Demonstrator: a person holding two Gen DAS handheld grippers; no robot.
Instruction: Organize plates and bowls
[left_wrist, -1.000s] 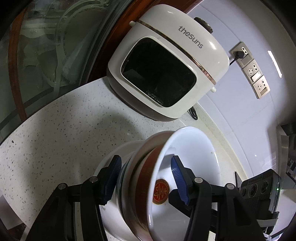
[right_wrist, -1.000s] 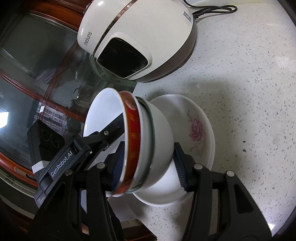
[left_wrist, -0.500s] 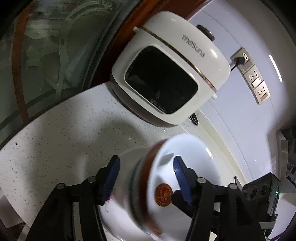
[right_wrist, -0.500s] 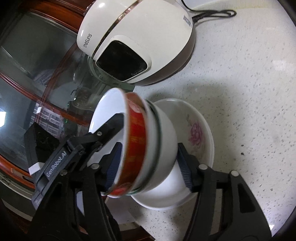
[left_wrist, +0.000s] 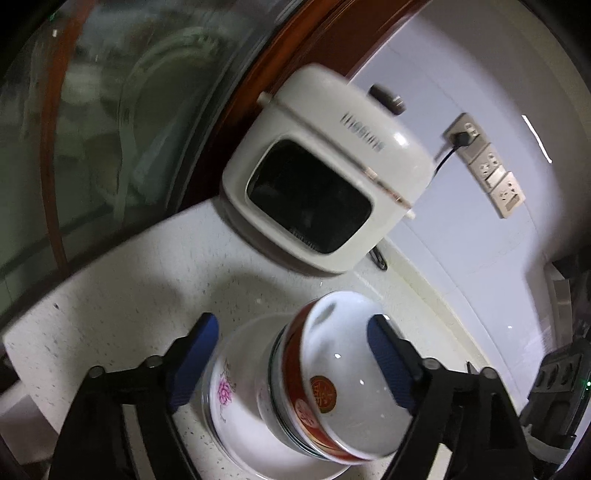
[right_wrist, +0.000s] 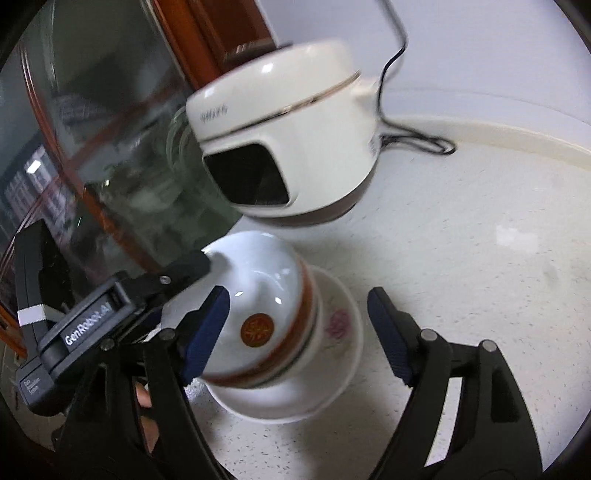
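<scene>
My left tongs (left_wrist: 291, 354) are spreading wide, their jaws opening, and the blue pads (left_wrist: 192, 360) stand clear of the crockery on either side. My right tongs (right_wrist: 297, 325) are opening as well. The stack of bowls (right_wrist: 266, 314) lies between their pads, but I see a gap at the right pad, and at the left pad I cannot tell whether it still brushes the rim. So neither pair is gripping anything. The nested bowls, white with a red band and a round red emblem, rest tilted on the flowered plate (left_wrist: 225, 398), which sits on the speckled table (right_wrist: 461, 258). In the right wrist view the tip of the left tongs reaches the bowls' upper rim. A white cooker (left_wrist: 325, 177) stands behind, near the plate.
</scene>
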